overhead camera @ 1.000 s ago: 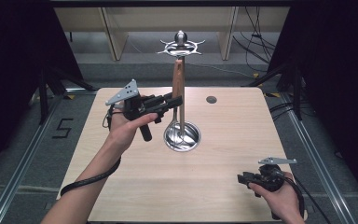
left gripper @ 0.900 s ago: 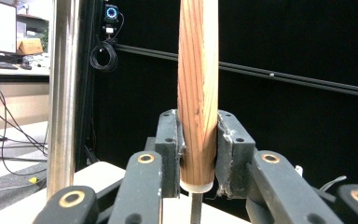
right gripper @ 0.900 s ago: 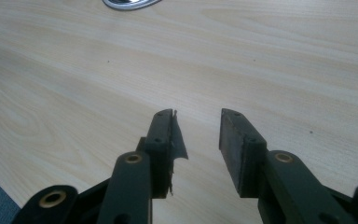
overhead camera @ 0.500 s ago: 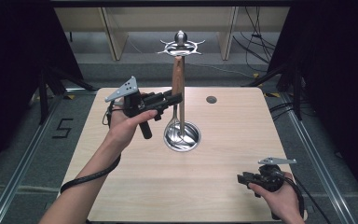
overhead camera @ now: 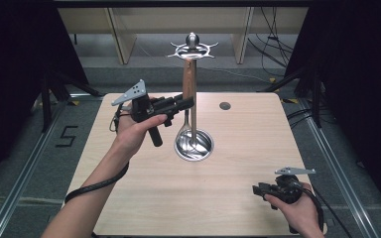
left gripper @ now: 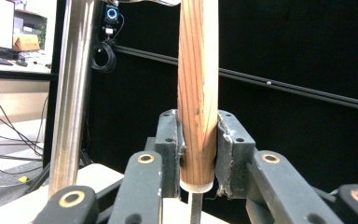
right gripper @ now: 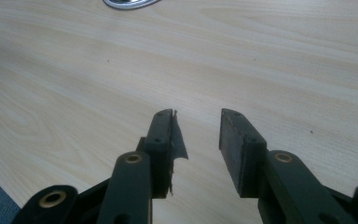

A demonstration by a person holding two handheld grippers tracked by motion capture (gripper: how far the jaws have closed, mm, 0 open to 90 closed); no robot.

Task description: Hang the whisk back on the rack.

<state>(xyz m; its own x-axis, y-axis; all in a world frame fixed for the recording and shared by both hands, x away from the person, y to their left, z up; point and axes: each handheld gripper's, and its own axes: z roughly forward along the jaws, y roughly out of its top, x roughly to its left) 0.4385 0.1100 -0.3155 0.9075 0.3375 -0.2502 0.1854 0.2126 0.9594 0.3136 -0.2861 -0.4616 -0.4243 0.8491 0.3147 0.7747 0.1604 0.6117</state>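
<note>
A wooden-handled utensil [overhead camera: 189,79] hangs upright beside the metal pole [overhead camera: 194,119] of a stand, under the hook ring [overhead camera: 192,48] at its top. Its metal lower end reaches down toward the stand's round steel base [overhead camera: 204,148]. My left gripper [overhead camera: 188,103] is level and shut on the lower part of the handle. In the left gripper view the pads [left gripper: 227,144] press both sides of the wooden handle [left gripper: 197,84], and the pole [left gripper: 72,93] stands to the left. My right gripper [overhead camera: 256,189] rests low at the table's front right, open, with nothing between its jaws [right gripper: 196,126].
The light wooden table [overhead camera: 238,148] has a small dark round hole [overhead camera: 224,105] at the back right. The edge of the steel base [right gripper: 126,3] shows at the top of the right gripper view. Dark curtains, shelving and cables lie beyond the table.
</note>
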